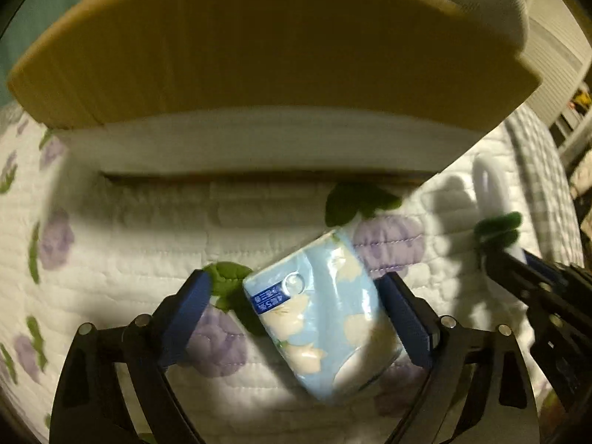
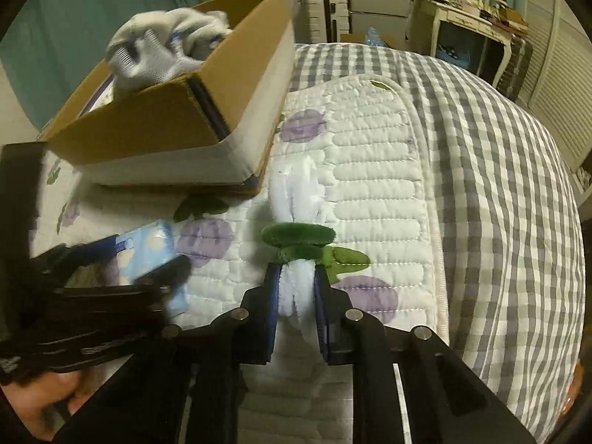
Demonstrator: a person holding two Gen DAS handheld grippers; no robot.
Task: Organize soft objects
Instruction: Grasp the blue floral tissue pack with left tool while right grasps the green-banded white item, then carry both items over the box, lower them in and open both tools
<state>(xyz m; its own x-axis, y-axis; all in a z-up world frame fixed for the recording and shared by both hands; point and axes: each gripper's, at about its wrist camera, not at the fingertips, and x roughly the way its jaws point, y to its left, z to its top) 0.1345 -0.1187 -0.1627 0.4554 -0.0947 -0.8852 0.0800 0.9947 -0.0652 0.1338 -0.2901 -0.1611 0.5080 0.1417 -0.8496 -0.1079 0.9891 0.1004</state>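
Your left tool stands open around the tissue pack, low centre on the quilt. Your right tool grips the white plush toy, lower centre, below the cardboard box.

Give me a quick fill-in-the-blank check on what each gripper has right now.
The right gripper is shut on the white and ____ plush toy.
The left gripper is open around the ____ tissue pack.
The cardboard box already holds a ____.

Missing words: green; blue; sock
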